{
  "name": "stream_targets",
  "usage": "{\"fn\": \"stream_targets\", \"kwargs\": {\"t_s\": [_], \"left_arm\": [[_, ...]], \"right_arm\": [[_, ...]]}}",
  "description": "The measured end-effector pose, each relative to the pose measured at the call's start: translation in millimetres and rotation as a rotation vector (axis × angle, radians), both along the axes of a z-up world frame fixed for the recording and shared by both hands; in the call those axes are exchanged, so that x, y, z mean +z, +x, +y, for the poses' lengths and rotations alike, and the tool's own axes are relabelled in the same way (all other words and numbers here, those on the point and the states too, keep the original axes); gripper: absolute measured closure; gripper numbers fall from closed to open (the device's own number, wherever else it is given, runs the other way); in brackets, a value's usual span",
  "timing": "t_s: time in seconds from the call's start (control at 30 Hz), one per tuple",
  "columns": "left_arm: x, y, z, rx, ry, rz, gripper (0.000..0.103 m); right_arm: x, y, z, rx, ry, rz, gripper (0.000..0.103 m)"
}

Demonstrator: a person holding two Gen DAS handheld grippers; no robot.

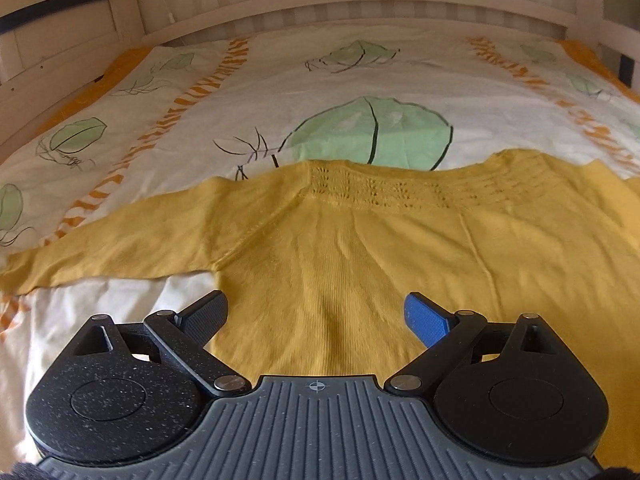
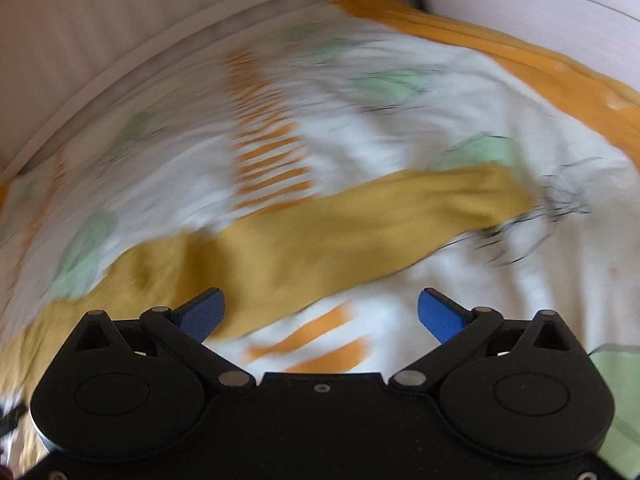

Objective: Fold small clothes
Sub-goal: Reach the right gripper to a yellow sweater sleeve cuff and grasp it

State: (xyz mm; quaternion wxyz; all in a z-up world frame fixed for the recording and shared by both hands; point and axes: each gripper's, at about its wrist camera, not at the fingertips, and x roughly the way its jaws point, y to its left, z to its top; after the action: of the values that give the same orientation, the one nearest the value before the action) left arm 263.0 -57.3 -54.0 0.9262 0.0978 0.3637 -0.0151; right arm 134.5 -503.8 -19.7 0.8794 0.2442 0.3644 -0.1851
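A small mustard-yellow knitted sweater (image 1: 360, 248) lies flat on the bed, neckline away from me, one sleeve (image 1: 120, 240) stretched out to the left. My left gripper (image 1: 316, 316) is open and empty, low over the sweater's lower body near its left side. In the blurred right wrist view the other sleeve (image 2: 340, 224) runs diagonally across the bed, its cuff at the far right. My right gripper (image 2: 320, 312) is open and empty, just above the near edge of that sleeve.
The sweater rests on a white bedcover (image 1: 280, 80) with green leaf prints and orange striped bands. A white wooden bed frame (image 1: 360, 8) rises at the back and left. An orange sheet edge (image 2: 520, 60) shows along the far side.
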Motion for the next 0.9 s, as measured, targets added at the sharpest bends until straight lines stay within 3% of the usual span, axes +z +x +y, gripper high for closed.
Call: {"fn": "stream_targets", "kwargs": {"t_s": [0.2,0.27,0.33,0.53,0.63,0.73,0.9], "left_arm": [[-36.1,17.6,-3.6,-0.011,0.011,0.05,0.006],[-46.8,11.4,0.3,-0.008,-0.028,-0.004,0.005],[-53.4,4.2,6.0,0.0,-0.072,-0.039,0.004],[-54.3,5.2,12.1,0.01,-0.109,-0.027,0.0],[-54.7,3.5,9.9,0.013,-0.096,-0.033,0.0],[-56.6,8.2,11.0,0.014,-0.11,-0.026,0.0],[-57.7,10.2,10.1,0.014,-0.111,-0.024,0.0]], "right_arm": [[-30.3,3.7,-65.8,-0.18,0.062,0.036,0.001],[-41.4,2.7,-77.0,-0.217,0.097,0.028,0.008],[-52.0,2.2,-85.2,-0.238,0.138,0.002,0.017],[-68.0,6.9,-108.8,-0.289,0.205,-0.098,0.02],[-71.8,11.3,-116.3,-0.339,0.211,-0.124,0.045],[-74.9,14.2,-123.1,-0.353,0.214,-0.132,0.088],[-40.0,14.4,-124.6,-0.302,0.091,-0.107,0.091]]}}
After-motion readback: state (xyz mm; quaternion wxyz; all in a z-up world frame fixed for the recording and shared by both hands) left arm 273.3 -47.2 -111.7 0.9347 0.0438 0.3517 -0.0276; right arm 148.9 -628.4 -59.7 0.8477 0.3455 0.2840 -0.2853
